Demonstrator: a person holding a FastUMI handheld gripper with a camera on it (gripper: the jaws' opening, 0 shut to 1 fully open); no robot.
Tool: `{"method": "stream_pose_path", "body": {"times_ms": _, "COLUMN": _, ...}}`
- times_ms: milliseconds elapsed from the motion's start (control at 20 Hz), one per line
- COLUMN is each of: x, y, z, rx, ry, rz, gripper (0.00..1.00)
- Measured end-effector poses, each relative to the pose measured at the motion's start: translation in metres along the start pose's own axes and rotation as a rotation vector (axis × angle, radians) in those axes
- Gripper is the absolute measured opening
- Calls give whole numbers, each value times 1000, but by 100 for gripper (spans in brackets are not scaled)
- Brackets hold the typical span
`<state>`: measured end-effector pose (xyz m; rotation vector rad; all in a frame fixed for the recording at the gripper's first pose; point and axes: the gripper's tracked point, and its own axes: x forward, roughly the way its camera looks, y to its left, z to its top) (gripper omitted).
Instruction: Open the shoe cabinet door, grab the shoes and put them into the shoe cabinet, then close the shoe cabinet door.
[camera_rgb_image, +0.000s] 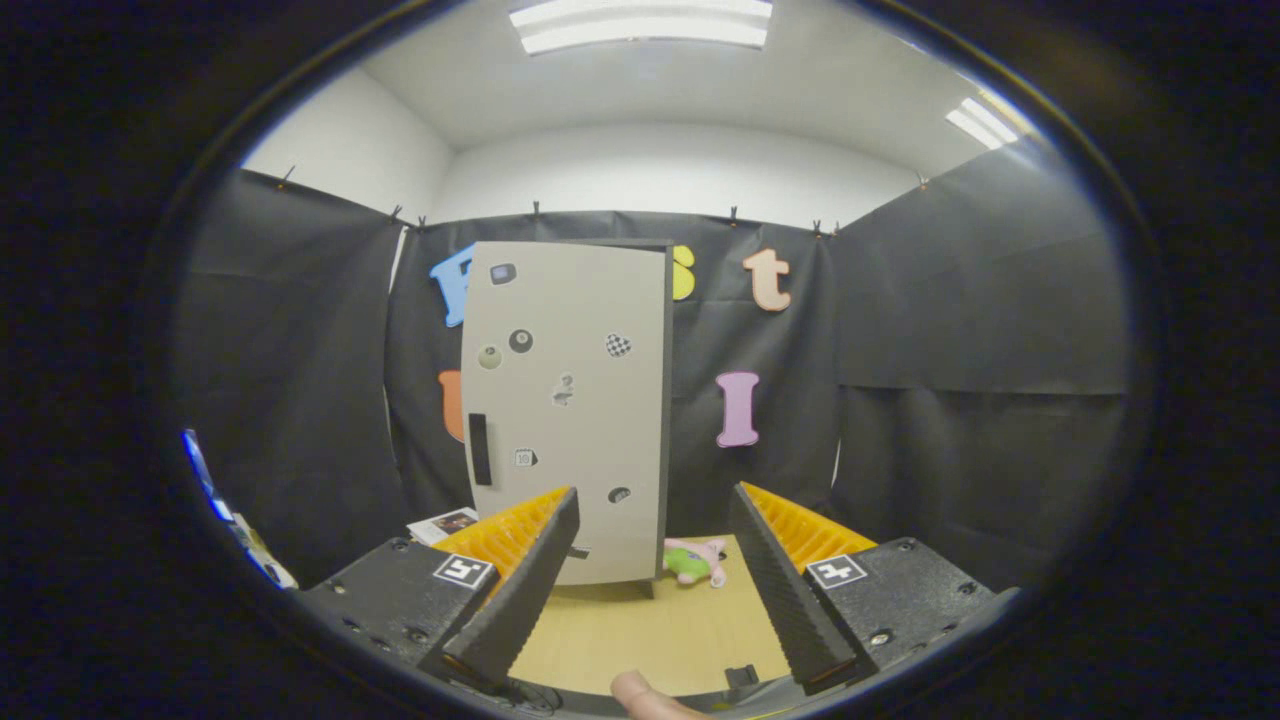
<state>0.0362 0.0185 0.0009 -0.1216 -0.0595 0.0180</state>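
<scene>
The gripper (655, 520) is held with its fingers (520, 580) spread wide and nothing between them; a fingertip (640, 692) of the person's hand shows just beneath them. Past the gap lies bare bench (640, 630), and beyond that stands the cabinet (565, 410).

The cabinet is upright, its long axis vertical, and its pale door (590, 330), dotted with stickers, faces the fingers. The door lies flat against the body, so it looks shut, though the view is too head-on to rule out a slight gap. A dark vertical handle (480, 448) sits near the door's left edge, which suggests it hinges on the right. Just right of the cabinet's foot, a small pink and green soft thing (695, 562) rests on the bench; it may be the shoes or a plush toy, too small to settle, and which way it points cannot be read.

A shut door with that thing outside fits the opening step. If the shoes are already inside, it fits the end as well. If opening is in hand, the fingers would need to close on the handle and swing the door out leftward.
</scene>
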Motion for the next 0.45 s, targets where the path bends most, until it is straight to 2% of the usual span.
{"method": "stream_pose_path", "body": {"times_ms": 450, "x": -9, "y": -21, "z": -5, "rx": -76, "ry": -22, "rz": -2, "gripper": 99}}
